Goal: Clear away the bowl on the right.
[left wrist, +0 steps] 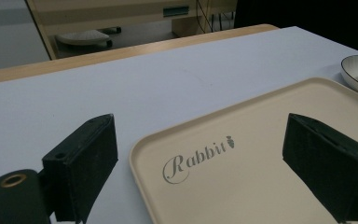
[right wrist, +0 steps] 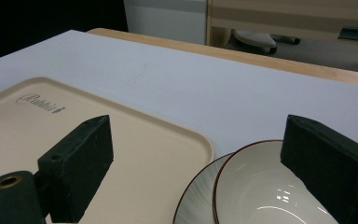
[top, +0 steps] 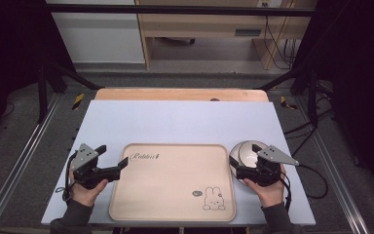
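A beige tray, printed with "Rabbit" and a small rabbit drawing, lies on the table's near middle. My left gripper stands open at its far left corner. In the left gripper view the jaws straddle that corner of the tray without touching it. A white bowl with a dark red rim sits on a saucer just right of the tray. My right gripper hangs open over the bowl's near side. In the right gripper view the bowl and saucer lie between and below the open gripper.
A pale blue mat covers the wooden table. Black frame posts stand at both sides, and cables run along the floor at the right. Shelving and a cabinet stand beyond the table's far edge.
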Motion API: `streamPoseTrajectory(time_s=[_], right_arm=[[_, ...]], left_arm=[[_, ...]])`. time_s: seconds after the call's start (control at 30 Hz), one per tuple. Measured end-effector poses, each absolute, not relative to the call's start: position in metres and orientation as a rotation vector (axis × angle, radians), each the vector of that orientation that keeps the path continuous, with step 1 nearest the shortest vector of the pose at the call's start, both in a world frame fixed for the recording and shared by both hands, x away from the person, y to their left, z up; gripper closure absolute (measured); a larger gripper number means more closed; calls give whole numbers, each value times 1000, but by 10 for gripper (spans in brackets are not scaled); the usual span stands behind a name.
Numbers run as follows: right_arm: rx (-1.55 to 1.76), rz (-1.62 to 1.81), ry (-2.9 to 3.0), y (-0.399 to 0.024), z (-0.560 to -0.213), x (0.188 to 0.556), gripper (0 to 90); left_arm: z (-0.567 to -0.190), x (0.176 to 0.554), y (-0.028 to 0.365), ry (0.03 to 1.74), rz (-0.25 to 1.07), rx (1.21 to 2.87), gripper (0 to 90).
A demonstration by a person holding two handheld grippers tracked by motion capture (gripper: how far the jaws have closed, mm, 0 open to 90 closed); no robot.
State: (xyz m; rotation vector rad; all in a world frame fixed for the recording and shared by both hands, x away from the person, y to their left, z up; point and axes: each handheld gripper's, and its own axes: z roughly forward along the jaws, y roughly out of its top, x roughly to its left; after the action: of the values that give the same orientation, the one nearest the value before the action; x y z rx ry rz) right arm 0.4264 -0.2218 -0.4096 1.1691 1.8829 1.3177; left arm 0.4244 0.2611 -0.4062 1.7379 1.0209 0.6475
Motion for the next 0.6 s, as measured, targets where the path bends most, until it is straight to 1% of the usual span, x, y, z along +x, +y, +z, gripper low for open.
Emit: streamPoseTrajectory(time_s=[0.6], right_arm=[[1199, 1319, 1842, -236, -399, 425, 94]], left_arm=[[-406, 425, 264, 1031, 654, 1730, 99]])
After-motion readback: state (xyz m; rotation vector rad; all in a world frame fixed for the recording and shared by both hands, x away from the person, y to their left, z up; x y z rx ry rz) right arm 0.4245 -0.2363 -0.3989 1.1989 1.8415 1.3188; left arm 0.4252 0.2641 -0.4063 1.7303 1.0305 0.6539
